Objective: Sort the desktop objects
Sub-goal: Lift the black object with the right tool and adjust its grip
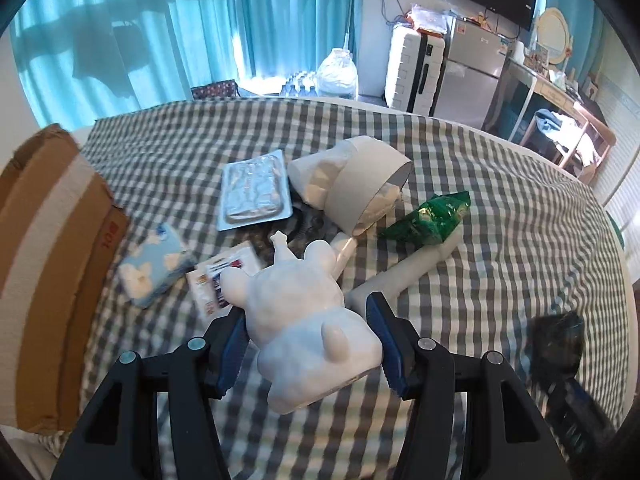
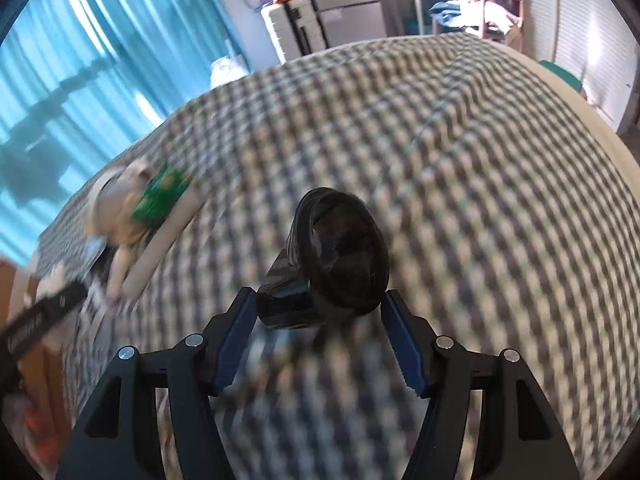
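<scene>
1. The left gripper point(image 1: 308, 344), pitched steeply down, clamps one white mouse-shaped figurine point(image 1: 304, 320) between its blue pads, lifted above the checked bedspread point(image 1: 500, 216).
2. The right gripper point(image 2: 320, 336), also angled down, has one black cup point(image 2: 332, 268) between its pads; the near pad touches, the far looks just apart, so the hold cannot be confirmed.
3. Beyond the figurine lie one white desk lamp point(image 1: 360, 184), one green snack bag point(image 1: 432, 216), one foil blister pack point(image 1: 256, 192) and one blue tissue pack point(image 1: 154, 264).
4. One cardboard box point(image 1: 48, 264) stands at left.
</scene>
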`<state>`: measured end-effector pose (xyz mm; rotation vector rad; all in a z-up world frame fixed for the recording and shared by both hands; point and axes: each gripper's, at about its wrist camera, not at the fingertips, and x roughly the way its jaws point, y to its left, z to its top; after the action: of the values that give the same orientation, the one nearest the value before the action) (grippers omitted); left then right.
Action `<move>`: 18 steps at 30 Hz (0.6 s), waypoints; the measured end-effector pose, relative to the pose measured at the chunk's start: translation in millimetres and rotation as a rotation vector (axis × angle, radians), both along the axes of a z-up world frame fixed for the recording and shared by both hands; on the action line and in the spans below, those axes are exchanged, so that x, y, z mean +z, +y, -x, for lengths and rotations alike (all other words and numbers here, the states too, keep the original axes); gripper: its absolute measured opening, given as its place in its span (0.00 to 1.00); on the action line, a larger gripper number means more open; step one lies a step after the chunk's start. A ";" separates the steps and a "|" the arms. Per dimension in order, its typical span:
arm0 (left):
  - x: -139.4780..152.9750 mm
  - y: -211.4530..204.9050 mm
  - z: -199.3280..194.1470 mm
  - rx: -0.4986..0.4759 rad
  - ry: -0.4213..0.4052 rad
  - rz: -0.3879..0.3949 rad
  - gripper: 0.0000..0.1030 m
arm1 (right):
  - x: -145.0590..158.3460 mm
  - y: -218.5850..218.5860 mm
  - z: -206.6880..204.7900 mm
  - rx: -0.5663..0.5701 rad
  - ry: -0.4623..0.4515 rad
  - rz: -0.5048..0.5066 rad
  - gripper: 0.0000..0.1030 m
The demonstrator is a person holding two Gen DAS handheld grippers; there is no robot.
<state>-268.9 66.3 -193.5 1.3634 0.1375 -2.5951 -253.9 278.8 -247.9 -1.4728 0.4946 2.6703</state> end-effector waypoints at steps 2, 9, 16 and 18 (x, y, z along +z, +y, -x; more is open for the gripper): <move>4.3 -5.5 -11.4 0.000 -0.010 0.001 0.57 | 3.5 -8.5 -14.0 0.026 -0.013 0.012 0.61; 16.0 -35.6 -64.9 0.017 -0.030 0.016 0.57 | 13.1 -39.4 -69.8 0.104 -0.057 0.010 0.34; 11.2 -56.2 -94.1 0.038 -0.049 0.030 0.57 | 19.4 -32.5 -85.3 0.023 -0.006 0.040 0.66; 6.5 -57.8 -92.8 0.036 -0.062 0.024 0.57 | 21.8 -35.3 -78.1 0.005 0.010 -0.009 0.72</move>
<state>-176.2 8.5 -187.0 1.4177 0.1200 -2.5147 -175.8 243.5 -226.1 -1.4610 0.4795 2.6809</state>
